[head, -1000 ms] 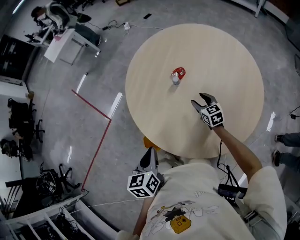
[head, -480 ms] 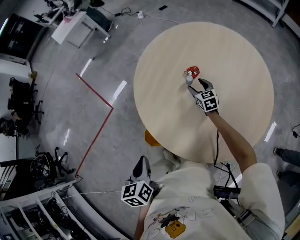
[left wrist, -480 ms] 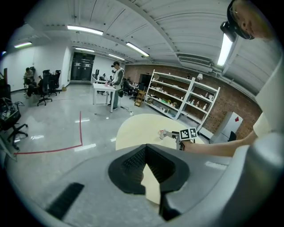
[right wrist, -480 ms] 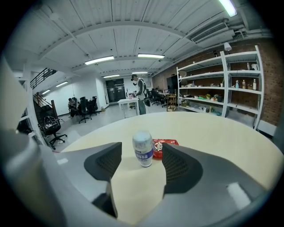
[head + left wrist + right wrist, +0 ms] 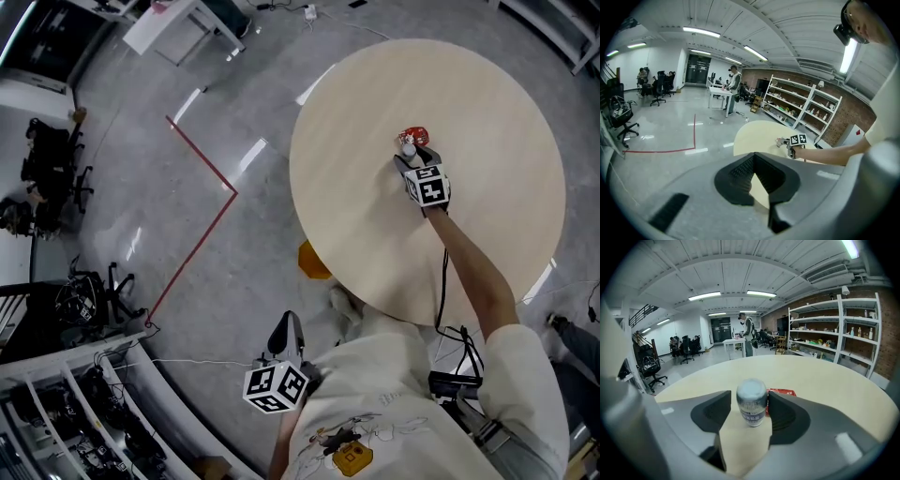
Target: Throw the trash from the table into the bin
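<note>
A small bottle with a pale cap [image 5: 408, 148] [image 5: 752, 401] stands upright on the round wooden table [image 5: 469, 94], and a crumpled red wrapper [image 5: 415, 135] [image 5: 781, 392] lies just behind it. My right gripper [image 5: 413, 156] [image 5: 750, 397] reaches over the table with the bottle between its jaws. The jaws have just been closing, and a narrow gap still shows on the left side. My left gripper [image 5: 286, 330] [image 5: 753, 156] hangs off the table by the person's body, jaw tips together and holding nothing.
An orange object [image 5: 312, 261] sits on the floor, half hidden under the table's near edge. Red tape [image 5: 202, 155] marks the grey floor. Desks, office chairs and shelving stand further off, and a person [image 5: 748, 336] stands by a far desk.
The right gripper has moved across the table to the bottle and wrapper, and its jaws now stand on either side of the bottle. The left gripper has stayed low by the body.
</note>
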